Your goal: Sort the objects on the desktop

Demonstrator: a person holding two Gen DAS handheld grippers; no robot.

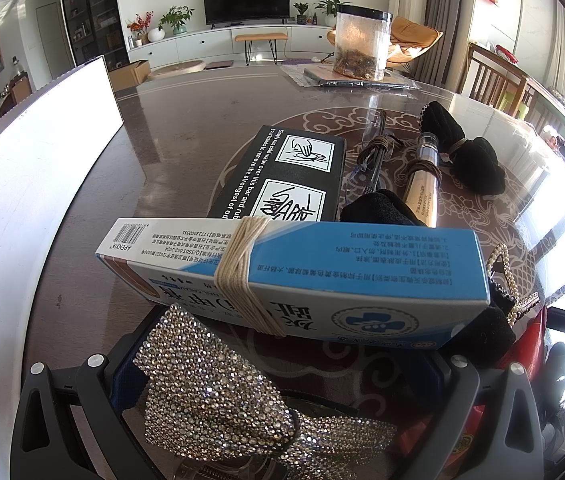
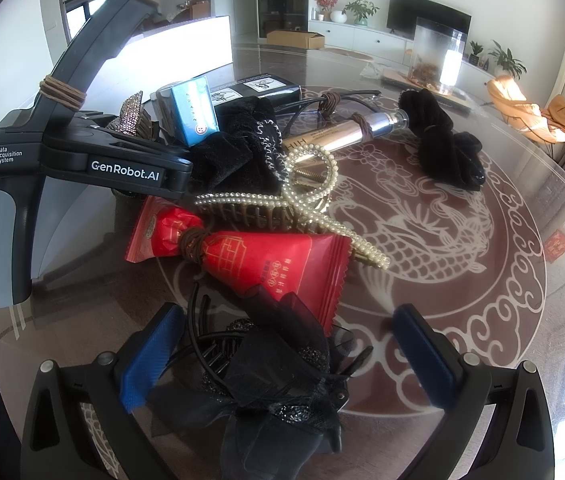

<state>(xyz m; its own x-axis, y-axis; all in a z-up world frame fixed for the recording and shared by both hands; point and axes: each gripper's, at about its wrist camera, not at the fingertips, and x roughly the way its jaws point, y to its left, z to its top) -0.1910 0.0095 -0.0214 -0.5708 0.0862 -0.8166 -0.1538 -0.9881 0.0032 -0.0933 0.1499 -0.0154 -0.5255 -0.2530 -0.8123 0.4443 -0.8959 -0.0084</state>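
My left gripper [image 1: 278, 392] is open around a rhinestone bow clip [image 1: 218, 392] that lies between its fingers. Just beyond it lies a blue box wound with string [image 1: 302, 272], then a black box [image 1: 282, 176], glasses [image 1: 370, 156], a gold tube [image 1: 422, 184] and a black scrunchie [image 1: 478, 160]. My right gripper [image 2: 286, 356] is open around a black mesh bow clip [image 2: 282, 380]. Ahead of it lie a red packet [image 2: 266, 256], a pearl claw clip [image 2: 302, 200] and the left gripper's body [image 2: 94, 156].
A white board [image 1: 30, 184] stands along the table's left side. A clear jar [image 1: 362, 44] sits on a flat pack at the far edge. Wooden chairs [image 1: 498, 80] stand at the right. The glass tabletop [image 2: 462, 220] has a dragon pattern.
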